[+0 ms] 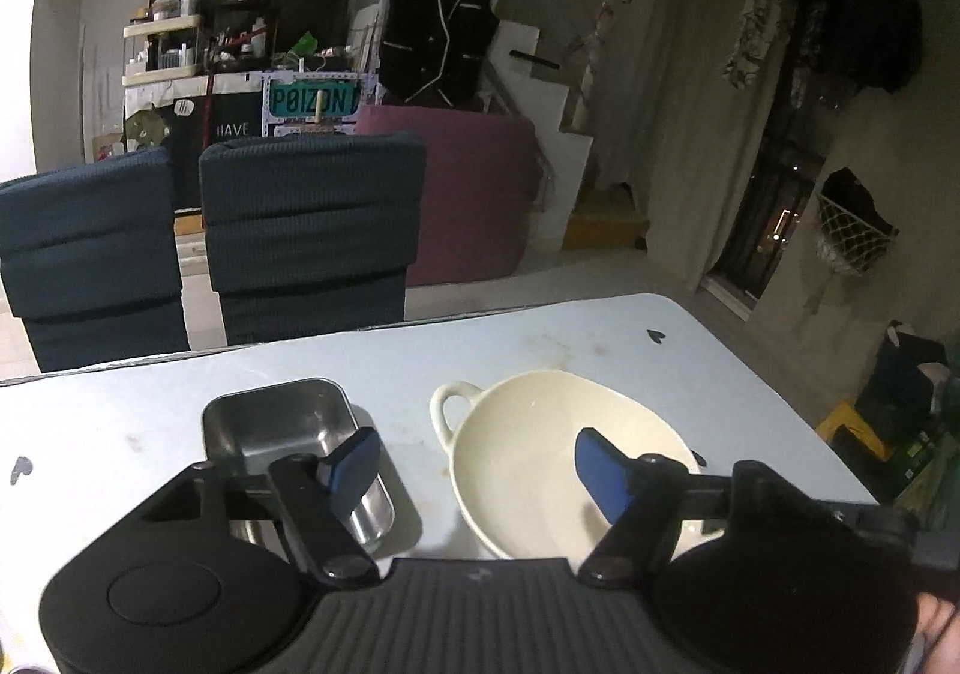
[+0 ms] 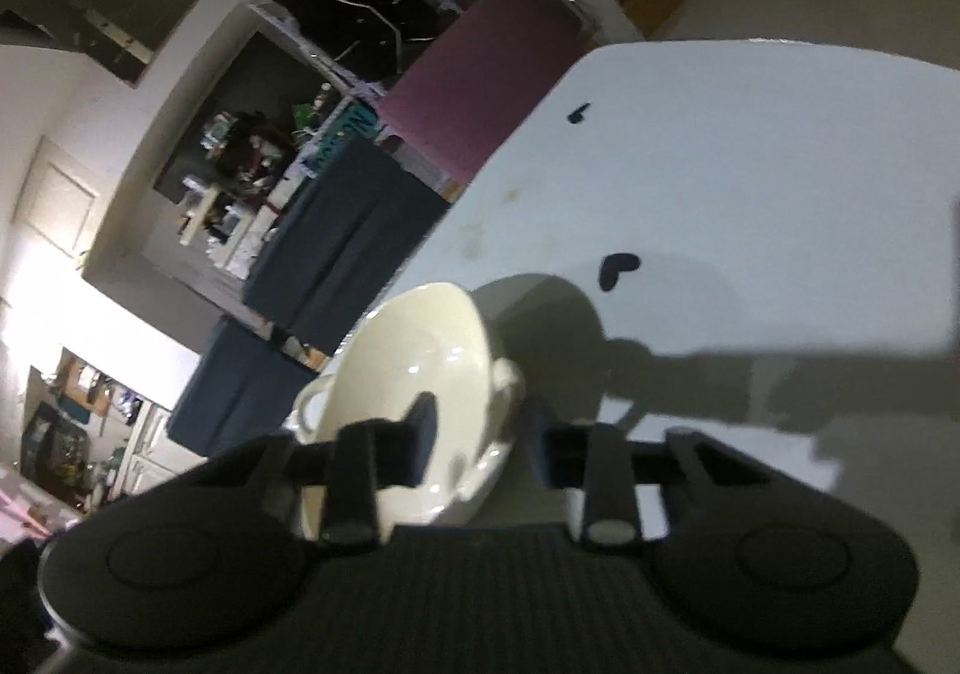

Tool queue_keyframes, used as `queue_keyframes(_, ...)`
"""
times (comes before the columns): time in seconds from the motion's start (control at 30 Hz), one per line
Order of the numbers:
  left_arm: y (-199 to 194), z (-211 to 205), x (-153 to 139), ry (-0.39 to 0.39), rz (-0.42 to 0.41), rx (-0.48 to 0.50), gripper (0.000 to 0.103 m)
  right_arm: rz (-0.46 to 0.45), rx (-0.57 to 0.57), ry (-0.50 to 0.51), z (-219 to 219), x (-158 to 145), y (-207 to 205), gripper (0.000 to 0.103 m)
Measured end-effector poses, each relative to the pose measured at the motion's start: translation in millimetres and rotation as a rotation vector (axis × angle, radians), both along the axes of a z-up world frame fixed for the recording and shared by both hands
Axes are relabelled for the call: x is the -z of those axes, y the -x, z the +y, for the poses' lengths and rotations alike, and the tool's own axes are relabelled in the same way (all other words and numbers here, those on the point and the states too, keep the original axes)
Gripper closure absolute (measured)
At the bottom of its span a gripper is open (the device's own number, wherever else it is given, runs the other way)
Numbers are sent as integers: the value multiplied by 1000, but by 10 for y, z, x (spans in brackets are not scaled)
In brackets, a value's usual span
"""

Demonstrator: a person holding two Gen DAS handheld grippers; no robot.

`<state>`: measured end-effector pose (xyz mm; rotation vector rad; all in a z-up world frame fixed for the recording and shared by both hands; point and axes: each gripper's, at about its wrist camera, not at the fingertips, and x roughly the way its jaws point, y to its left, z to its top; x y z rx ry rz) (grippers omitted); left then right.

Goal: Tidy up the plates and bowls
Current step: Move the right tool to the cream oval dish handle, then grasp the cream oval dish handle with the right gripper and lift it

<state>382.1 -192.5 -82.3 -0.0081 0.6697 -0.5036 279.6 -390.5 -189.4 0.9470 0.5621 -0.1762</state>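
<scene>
A cream bowl [image 1: 528, 452] with two loop handles sits on the pale table [image 1: 540, 338], and a small steel tray [image 1: 276, 422] lies to its left. My left gripper [image 1: 477, 470] is open. Its left finger hangs over the tray's near right corner, its right finger over the bowl's inside, and the bowl's left rim lies between them untouched. In the blurred, rolled right wrist view, the bowl [image 2: 420, 350] has its near rim between the narrow jaws of my right gripper [image 2: 486, 446]. One finger is inside the bowl. A thin gap shows beside the outer one.
Two dark blue chair backs [image 1: 312, 218] stand at the table's far edge, with a maroon cushion [image 1: 474, 182] and cluttered shelves behind. Small dark heart marks [image 2: 618, 269] dot the tabletop. The table's right edge drops off to boxes on the floor [image 1: 888, 422].
</scene>
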Motion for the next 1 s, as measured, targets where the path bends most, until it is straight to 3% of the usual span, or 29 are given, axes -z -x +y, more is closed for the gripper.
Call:
queue_keyframes(0.03,-27,-24,24,-7,5,2,39,6,-3,-17,-31,1,37,88)
queue_keyframes(0.13,-132,-101,90,-30,19,-3,52,-13,-22,-31,-53,2,97,90)
queue_keyframes(0.37,-428,-272,240,-65,46,-18,54,4,-53,38,-108,-65,41,90)
queue_keyframes(0.5,-564,-458,351,-161,41,3,58,4,-56,85,-218,-72,8,90)
queue_keyframes(0.67,-690,-582,518,-286,59,19,77,11,-57,129,-257,-76,-77,91)
queue_keyframes(1.0,-607,-490,523,-275,90,55,77,3,-64,168,-223,-72,-109,92)
